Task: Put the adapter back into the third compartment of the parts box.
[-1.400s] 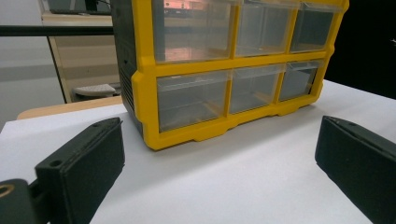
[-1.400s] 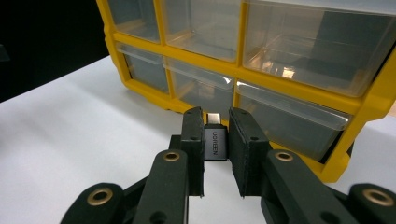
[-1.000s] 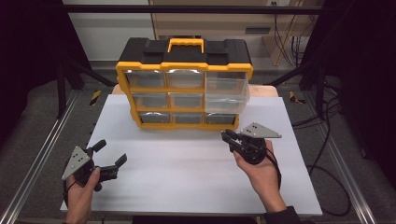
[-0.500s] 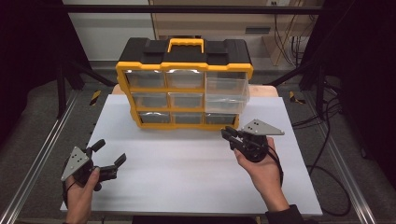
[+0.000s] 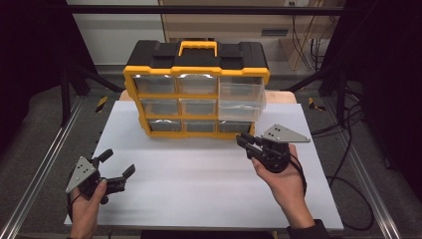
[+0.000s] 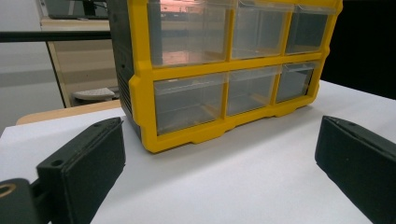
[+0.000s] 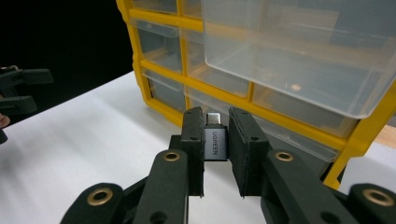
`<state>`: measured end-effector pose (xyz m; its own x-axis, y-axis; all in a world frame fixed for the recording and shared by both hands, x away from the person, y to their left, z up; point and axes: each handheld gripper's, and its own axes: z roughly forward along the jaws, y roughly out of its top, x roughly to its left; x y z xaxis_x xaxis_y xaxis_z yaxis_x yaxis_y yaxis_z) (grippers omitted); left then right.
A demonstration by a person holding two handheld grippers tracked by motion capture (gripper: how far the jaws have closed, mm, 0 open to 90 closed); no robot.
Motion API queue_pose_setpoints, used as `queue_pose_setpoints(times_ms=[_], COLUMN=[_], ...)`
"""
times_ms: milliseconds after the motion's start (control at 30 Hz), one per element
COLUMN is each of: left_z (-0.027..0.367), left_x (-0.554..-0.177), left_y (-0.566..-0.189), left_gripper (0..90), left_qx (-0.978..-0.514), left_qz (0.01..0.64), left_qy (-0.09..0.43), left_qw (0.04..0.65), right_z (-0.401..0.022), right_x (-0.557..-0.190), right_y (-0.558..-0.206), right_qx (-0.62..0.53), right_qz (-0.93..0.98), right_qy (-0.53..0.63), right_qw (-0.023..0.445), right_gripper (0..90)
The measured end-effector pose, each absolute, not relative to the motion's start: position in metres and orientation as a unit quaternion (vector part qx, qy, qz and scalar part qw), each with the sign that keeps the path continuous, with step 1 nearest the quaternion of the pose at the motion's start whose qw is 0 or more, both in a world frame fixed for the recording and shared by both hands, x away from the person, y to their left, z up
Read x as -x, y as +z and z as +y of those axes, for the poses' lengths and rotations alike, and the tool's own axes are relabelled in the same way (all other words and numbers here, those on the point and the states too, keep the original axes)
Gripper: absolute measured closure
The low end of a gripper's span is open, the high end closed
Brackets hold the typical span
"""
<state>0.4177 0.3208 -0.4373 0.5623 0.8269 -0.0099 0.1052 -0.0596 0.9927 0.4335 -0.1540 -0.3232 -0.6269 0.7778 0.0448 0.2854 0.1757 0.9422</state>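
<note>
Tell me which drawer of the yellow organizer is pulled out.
The middle-row drawer in the right-hand column; it juts out past the yellow frame, while the others sit flush.

a white worktop sits framed by metal rails over grey floor, with dark surroundings at both sides, a pale wall and wooden cabinet beyond its far edge, and cables trailing near the right edge.

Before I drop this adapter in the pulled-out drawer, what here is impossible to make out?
- Small grey USB adapter: its rear half, right gripper view, hidden between the right gripper fingers.
- Clear pulled-out plastic drawer: its top, same view, cut off by the edge.
- Closed drawers' contents: high view, too small, glare.
</note>
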Motion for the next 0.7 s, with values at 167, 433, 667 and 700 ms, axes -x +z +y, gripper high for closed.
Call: queue_pose_setpoints(times_ms=[167,433,667,700], left_z=[0.321,0.321,0.32,0.32], left_x=[-0.418,-0.418,-0.418,-0.418], left_y=[-0.437,-0.437,-0.437,-0.437], left_gripper=[1.4,1.4,1.4,1.4], left_qx=[-0.66,-0.662,-0.664,-0.664], left_qz=[0.353,0.352,0.351,0.351], left_qy=[0.307,0.308,0.308,0.308], left_qw=[0.587,0.585,0.584,0.584], right_z=[-0.152,-0.149,-0.147,-0.146], right_x=[-0.431,-0.427,-0.427,-0.427], right_y=[-0.314,-0.295,-0.281,-0.278], right_qx=[-0.357,-0.35,-0.349,-0.346], right_qz=[0.73,0.723,0.713,0.713], right_qy=[0.535,0.548,0.565,0.567], right_qw=[0.232,0.233,0.224,0.224], right_gripper=[76.9,77.0,76.9,76.9])
